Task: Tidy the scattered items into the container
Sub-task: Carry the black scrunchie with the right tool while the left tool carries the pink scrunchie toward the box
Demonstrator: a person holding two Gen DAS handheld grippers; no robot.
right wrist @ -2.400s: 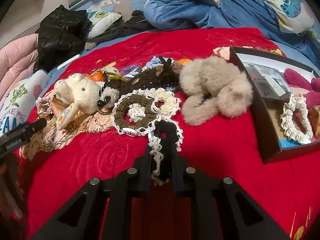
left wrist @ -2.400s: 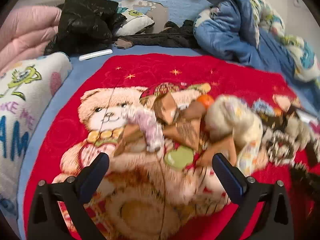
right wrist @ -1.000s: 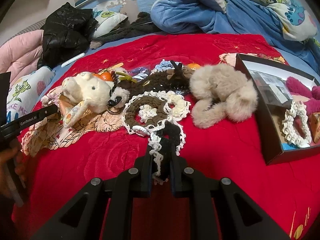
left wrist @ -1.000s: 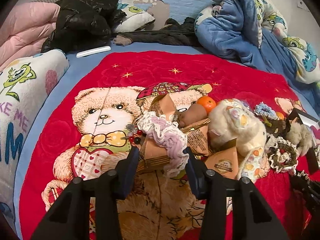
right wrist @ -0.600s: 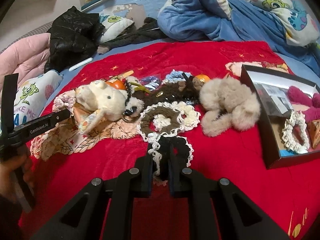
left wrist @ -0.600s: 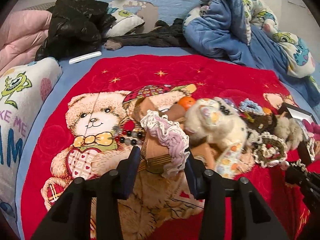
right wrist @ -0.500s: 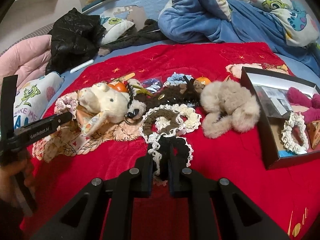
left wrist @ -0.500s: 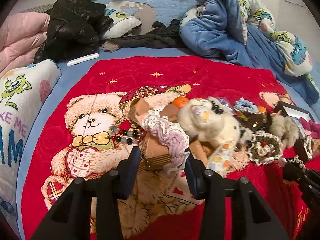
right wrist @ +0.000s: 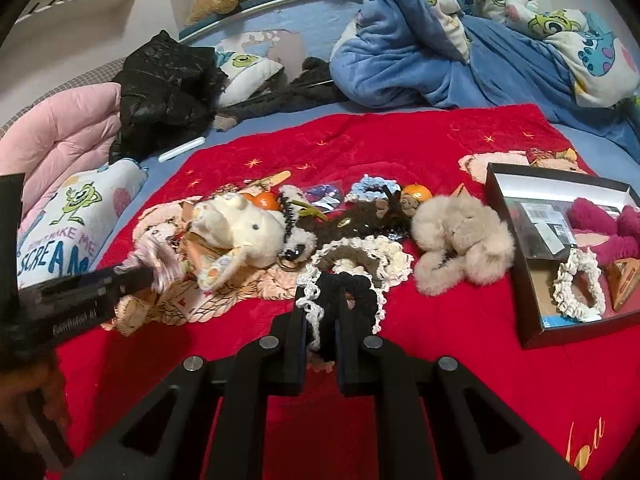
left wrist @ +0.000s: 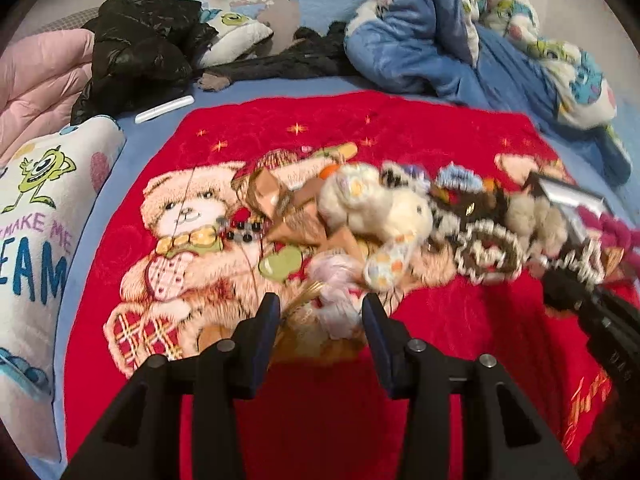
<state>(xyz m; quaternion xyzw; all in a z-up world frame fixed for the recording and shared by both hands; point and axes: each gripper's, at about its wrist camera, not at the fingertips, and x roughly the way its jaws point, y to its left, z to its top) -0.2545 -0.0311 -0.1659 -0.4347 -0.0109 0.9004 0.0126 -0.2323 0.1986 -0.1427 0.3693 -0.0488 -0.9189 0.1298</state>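
Left wrist view: blurred, so fine detail uncertain.
Left gripper (left wrist: 320, 316): fingers part-way closed, clamped on a pink lace scrunchie (left wrist: 338, 300) together with a tan packet (left wrist: 304, 324); held clear of the red blanket (left wrist: 460, 328), probably for carrying to the box.
Pile ahead: cream plush toy (left wrist: 376, 208) lying on tan paper packets (left wrist: 292, 216), bead string (left wrist: 240, 232) just beside them on the printed bear.
Far right edge: corner of the black box (left wrist: 568, 196) visible past the pile, right gripper's dark body low in the corner.

Right wrist view: sharp.
Right gripper (right wrist: 321, 312): fingers squeezed nearly together, pinching a black scrunchie with white lace trim (right wrist: 352, 292); narrow hold suits the thin, soft band.
Container: black box (right wrist: 532, 292) open on the blanket to the right, well apart from the held scrunchie; already containing a white lace scrunchie (right wrist: 576, 284), a magenta plush (right wrist: 608, 228) and a tan packet.
Between gripper and box: beige fluffy toy (right wrist: 464, 236), brown-and-cream scrunchie (right wrist: 360, 256) touching the held one's far side.
Left side: left gripper (right wrist: 152, 276) reaching in with the pink scrunchie.
Judged stage: both items gripped, transfer to the box not yet done; many items left.
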